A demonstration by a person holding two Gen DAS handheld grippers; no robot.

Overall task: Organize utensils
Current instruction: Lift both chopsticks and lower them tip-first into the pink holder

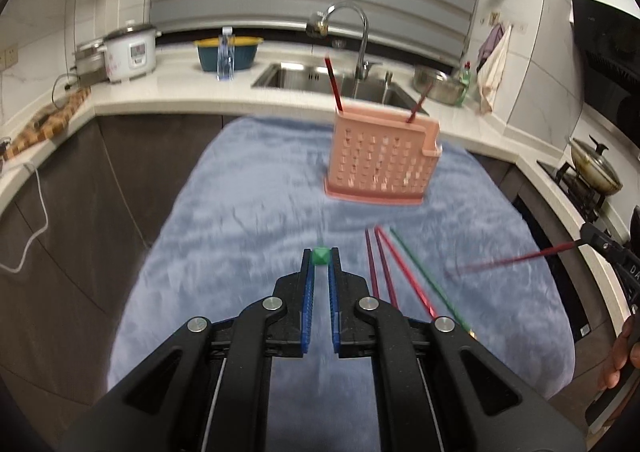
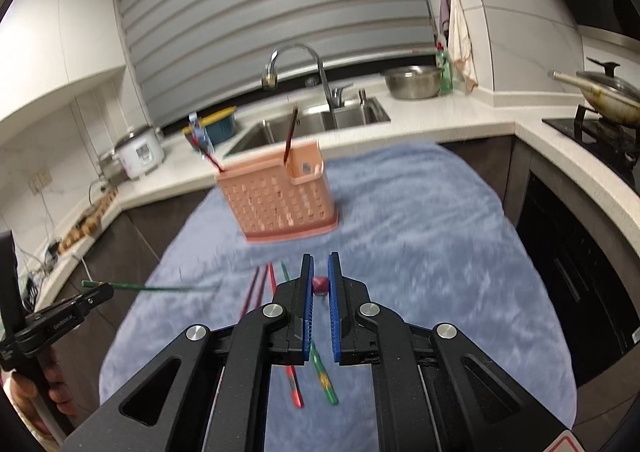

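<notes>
Left gripper (image 1: 320, 256) clenched on a green chopstick (image 2: 152, 286), right gripper (image 2: 320, 284) on a dark red chopstick (image 1: 516, 260), both above the blue towel (image 1: 240, 211). Beyond: loose coloured chopsticks (image 1: 384, 264), then perforated pink plastic holder (image 1: 380, 159) near the towel's far edge, open towel around.

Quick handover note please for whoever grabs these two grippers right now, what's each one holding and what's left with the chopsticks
Left gripper: shut on a green chopstick, held above the cloth.
Right gripper: shut on a dark red chopstick, also lifted.
Pink holder stands upright on the blue cloth with two dark red chopsticks already inside.
Left to do: drop both held sticks in, then the four loose chopsticks lying in front of the holder.
</notes>
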